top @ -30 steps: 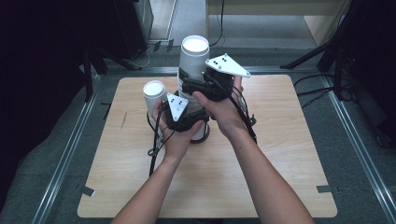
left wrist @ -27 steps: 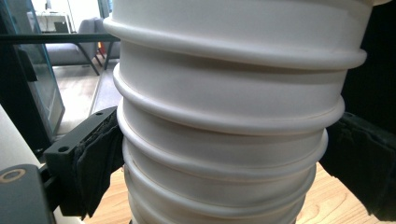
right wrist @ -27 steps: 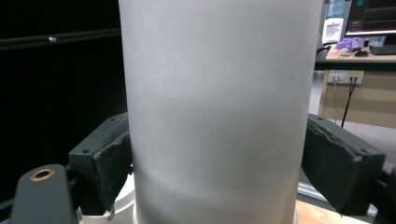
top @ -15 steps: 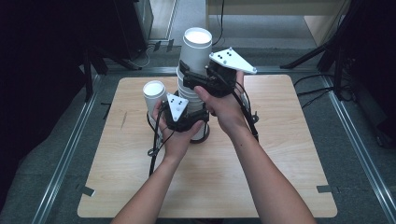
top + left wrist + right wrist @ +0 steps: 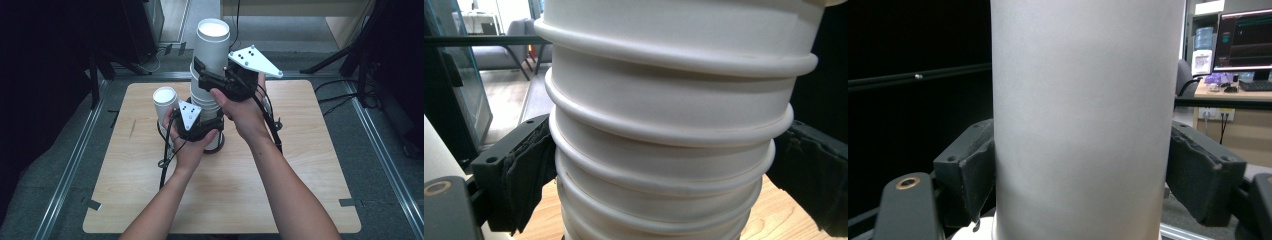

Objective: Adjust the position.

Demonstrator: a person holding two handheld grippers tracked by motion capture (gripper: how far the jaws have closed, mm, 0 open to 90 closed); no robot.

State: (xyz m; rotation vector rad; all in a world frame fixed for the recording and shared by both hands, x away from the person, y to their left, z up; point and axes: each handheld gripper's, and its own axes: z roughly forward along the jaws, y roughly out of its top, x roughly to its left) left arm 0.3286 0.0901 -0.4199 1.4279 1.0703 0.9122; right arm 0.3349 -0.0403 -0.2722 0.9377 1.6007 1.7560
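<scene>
Left gripper, at the left of the pair, has your jaws set wide and pressed on the low part of the stack of white cups near the table's middle; the left gripper view shows a pad on each side against the rolled rims. Right gripper, higher and farther, has just been closing its jaws around the top cup, whose smooth wall lies between both pads in the right gripper view, touching. A single cup stands just left of the stack. To separate well, you should keep the left hold firm and still, squeeze the top cup only lightly so it does not buckle, and draw it straight up along the stack's axis, without tilting.
</scene>
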